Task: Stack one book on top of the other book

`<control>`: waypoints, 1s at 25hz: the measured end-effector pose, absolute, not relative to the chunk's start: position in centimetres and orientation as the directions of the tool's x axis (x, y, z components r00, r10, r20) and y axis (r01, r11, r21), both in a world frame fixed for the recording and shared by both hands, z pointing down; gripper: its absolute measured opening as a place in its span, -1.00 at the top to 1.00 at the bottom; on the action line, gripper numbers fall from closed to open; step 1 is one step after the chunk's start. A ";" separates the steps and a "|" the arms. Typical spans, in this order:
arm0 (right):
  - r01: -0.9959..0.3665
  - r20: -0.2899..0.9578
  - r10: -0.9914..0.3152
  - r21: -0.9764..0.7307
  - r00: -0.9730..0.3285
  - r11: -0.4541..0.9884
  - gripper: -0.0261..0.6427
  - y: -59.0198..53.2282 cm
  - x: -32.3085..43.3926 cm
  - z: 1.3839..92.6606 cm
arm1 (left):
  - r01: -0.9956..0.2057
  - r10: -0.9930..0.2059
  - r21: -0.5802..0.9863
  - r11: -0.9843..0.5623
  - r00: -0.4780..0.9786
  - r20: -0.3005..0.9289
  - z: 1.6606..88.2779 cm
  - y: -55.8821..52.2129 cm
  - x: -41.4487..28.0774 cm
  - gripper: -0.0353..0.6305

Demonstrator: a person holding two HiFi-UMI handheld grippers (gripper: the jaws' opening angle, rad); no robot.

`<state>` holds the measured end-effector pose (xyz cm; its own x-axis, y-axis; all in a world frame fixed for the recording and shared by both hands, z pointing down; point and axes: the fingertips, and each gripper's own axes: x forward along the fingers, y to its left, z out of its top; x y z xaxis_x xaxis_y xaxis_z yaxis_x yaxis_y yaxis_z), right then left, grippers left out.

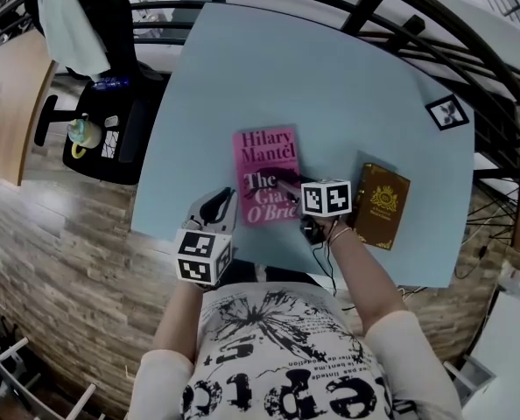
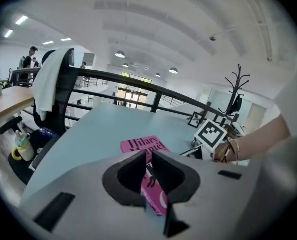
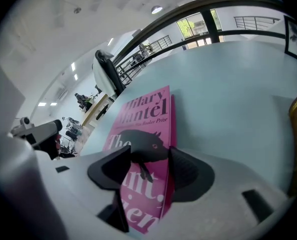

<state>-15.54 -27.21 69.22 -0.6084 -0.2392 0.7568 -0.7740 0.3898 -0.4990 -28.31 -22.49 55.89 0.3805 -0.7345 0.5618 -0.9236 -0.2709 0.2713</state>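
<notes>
Pink book (image 1: pixel 264 147), blue table (image 1: pixel 330 77), wood floor (image 1: pixel 67 261)

Scene lit brightly, evenly by ceiling lamps (image 2: pixel 120 54); shadows kept soft; edges bent by fisheye, corners blackened; close foreground blurred.

The pink paperback book (image 1: pixel 264 151) lies flat on the pale blue table (image 1: pixel 330 86) toward its near edge, with the brown hardback book (image 1: pixel 381 204) to its right, apart. The right gripper (image 1: pixel 288 183) is over the pink book's right edge, between both books; the left gripper (image 1: pixel 218 206) is at its near left corner
</notes>
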 end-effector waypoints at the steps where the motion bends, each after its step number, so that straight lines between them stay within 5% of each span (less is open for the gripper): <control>1: -0.774 0.755 -0.242 -0.499 -0.609 0.390 0.22 -27.2 -15.5 69.2 | -0.920 -0.717 0.280 -0.273 0.389 0.579 56.5 -22.6 -28.0 0.86; 3: -0.774 0.753 -0.245 -0.501 -0.611 0.388 0.22 -27.2 -15.6 69.3 | -0.917 -0.661 0.302 -0.260 0.397 0.637 58.3 -22.8 -27.5 0.84; 5: -0.774 0.752 -0.248 -0.501 -0.611 0.387 0.22 -27.1 -15.5 69.2 | -0.907 -0.595 0.352 -0.232 0.418 0.687 60.2 -22.8 -27.0 0.46; 10: -0.773 0.744 -0.263 -0.501 -0.614 0.389 0.22 -27.0 -15.6 69.1 | -0.897 -0.519 0.430 -0.104 0.418 0.746 63.4 -23.6 -27.1 0.27; 25: -0.772 0.723 -0.303 -0.497 -0.621 0.396 0.22 -27.1 -15.8 68.9 | -0.828 -0.398 0.560 0.015 0.509 0.763 68.9 -23.3 -24.9 0.21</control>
